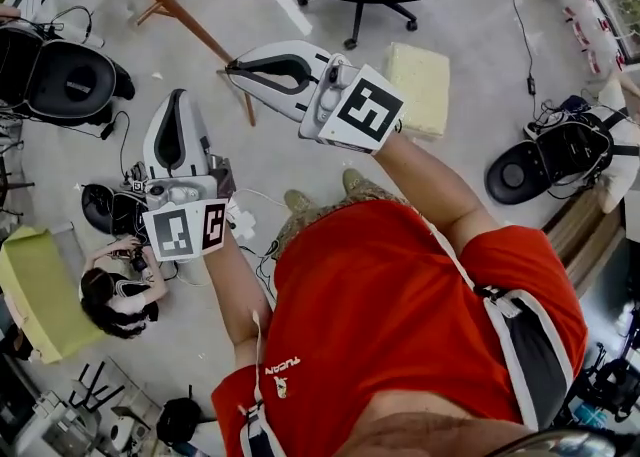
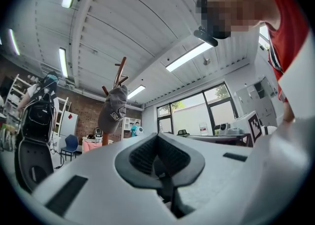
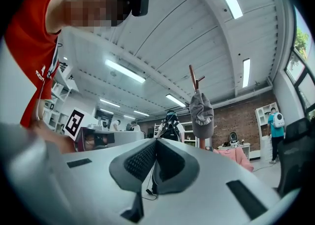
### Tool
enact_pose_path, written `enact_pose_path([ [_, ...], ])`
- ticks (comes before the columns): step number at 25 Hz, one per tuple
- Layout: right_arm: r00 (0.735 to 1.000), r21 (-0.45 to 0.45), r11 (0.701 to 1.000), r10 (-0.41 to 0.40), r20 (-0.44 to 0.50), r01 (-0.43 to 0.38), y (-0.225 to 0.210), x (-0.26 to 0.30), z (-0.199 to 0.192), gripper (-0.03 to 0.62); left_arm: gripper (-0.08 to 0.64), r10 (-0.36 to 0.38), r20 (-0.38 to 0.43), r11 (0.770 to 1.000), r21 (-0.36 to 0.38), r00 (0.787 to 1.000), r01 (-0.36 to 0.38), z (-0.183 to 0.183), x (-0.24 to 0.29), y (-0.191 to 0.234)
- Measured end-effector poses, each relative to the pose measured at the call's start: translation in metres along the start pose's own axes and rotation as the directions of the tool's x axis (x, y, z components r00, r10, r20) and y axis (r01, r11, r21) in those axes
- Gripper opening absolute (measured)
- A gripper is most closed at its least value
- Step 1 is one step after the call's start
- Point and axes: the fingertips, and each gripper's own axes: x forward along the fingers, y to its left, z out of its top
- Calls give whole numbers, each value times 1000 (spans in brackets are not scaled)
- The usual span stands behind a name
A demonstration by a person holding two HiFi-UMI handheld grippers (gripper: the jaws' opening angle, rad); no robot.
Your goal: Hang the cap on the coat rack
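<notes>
Both of my white hand-held grippers were empty: my left gripper (image 2: 157, 139) had its dark ribbed jaws pressed together, and my right gripper (image 3: 156, 143) had its jaws together as well, with nothing caught in either pair. The grey fabric baseball cap (image 3: 201, 116) hung on the brown wooden coat rack (image 3: 192, 77), well apart from both grippers, with its crown drooping downward. In the head view I held the two grippers near each other above the grey floor (image 1: 280, 160), the right one further forward.
</notes>
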Motion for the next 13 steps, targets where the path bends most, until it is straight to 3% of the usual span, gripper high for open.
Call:
enact_pose_path([
  [7,1000,51,999,9,3,-9,-8,-8,2,22,8,26,-9,1000,0,1000,-26,-1,0,-7],
  [13,1000,26,1000,8,23,-9,-21,-31,2,21,8,18,-11,1000,-7,1000,-18,-8,15,-28],
])
